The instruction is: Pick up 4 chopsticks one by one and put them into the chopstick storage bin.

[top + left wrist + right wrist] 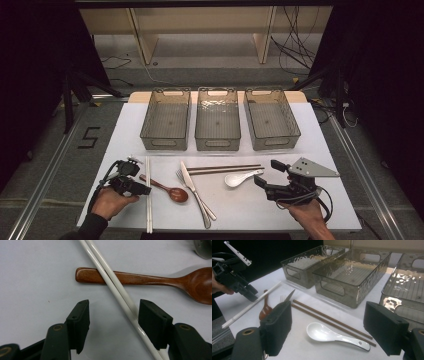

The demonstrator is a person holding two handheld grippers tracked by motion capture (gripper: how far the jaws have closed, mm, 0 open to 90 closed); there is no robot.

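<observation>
On the white table cover lie a pair of white chopsticks (148, 200), a wooden spoon (167, 189), a metal fork (183, 179) and knife (191, 183), brown chopsticks (225, 169) and a white ceramic spoon (239, 178). My left gripper (146, 190) is open and low over the white chopsticks (117, 290), which cross the wooden spoon's handle (150, 281) and run along the inside of its right jaw. My right gripper (267, 174) is open just right of the white spoon (324, 333), holding nothing. It faces the brown chopsticks (329, 318).
Three clear grey bins (165, 142) (217, 143) (272, 141) stand side by side at the back of the table with nothing in them. The table's edges drop off to a dark floor with metal rails and cables.
</observation>
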